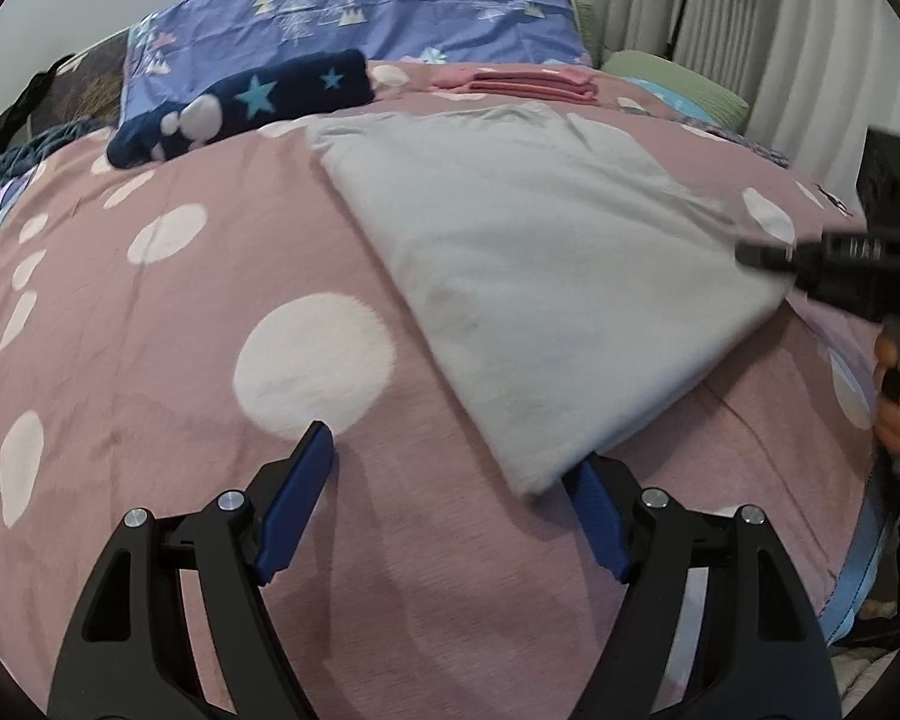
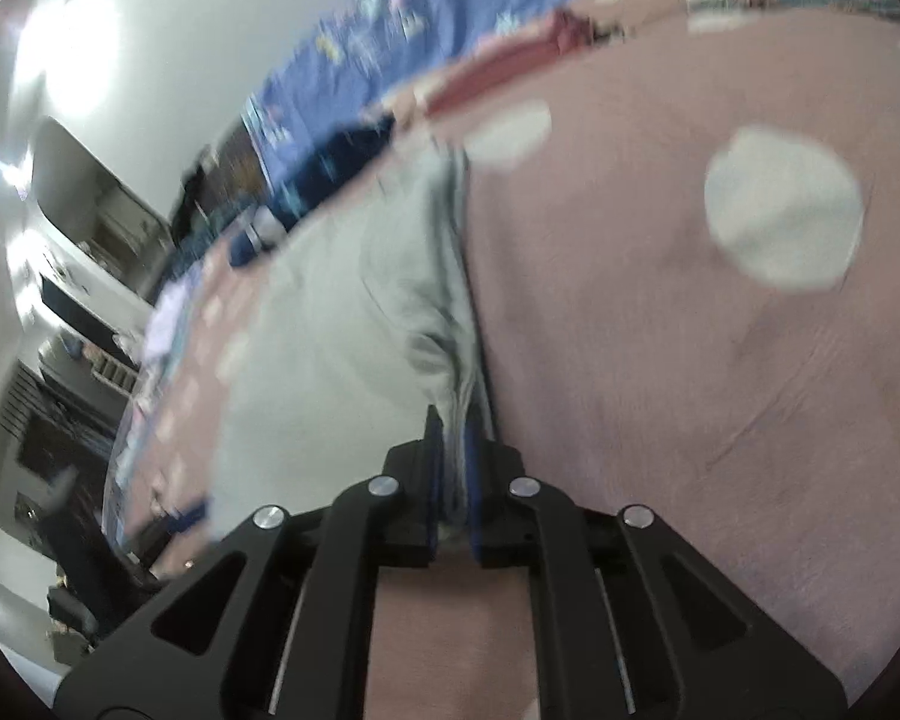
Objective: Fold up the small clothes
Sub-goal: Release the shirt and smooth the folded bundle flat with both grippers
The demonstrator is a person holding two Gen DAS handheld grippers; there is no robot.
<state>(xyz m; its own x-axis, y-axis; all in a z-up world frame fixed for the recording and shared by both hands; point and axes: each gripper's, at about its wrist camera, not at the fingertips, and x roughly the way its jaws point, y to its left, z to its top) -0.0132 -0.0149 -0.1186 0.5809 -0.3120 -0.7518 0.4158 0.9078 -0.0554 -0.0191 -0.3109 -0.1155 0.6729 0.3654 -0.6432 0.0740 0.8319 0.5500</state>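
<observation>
So there's one pale grey garment (image 1: 528, 276) laid flat on the pink bedspread (image 1: 150, 360) with the white dots, sitting a bit diagonal, its near corner pointing down toward the left gripper (image 1: 450, 468). That gripper's two blue fingers (image 1: 297, 498) are spread wide, one on bare bedspread and the other right at the garment's near corner, partly tucked behind the cloth edge, so they aren't pinching anything. The right gripper (image 2: 455, 450) is the opposite deal: its two blue pads are nearly together with a bunched edge of the grey cloth squeezed between them, and the fabric wrinkles up toward the grip. From the left wrist view you can see that right gripper coming in at the garment's right-hand corner, with a hand (image 1: 897, 396) wrapped around its handle at the frame edge. Further back on the bed I count one folded pink garment (image 1: 534, 84), flat and well apart from the grey one, and one dark navy piece with stars (image 1: 240, 108) lying to the left of it, near the one blue-purple patterned pillow (image 1: 354, 12). There's a green pillow (image 1: 672, 81) off to the right and pale curtains (image 1: 768, 30) behind. The right wrist view is pretty blurry, so the room stuff on its left side I can't really make out.
</observation>
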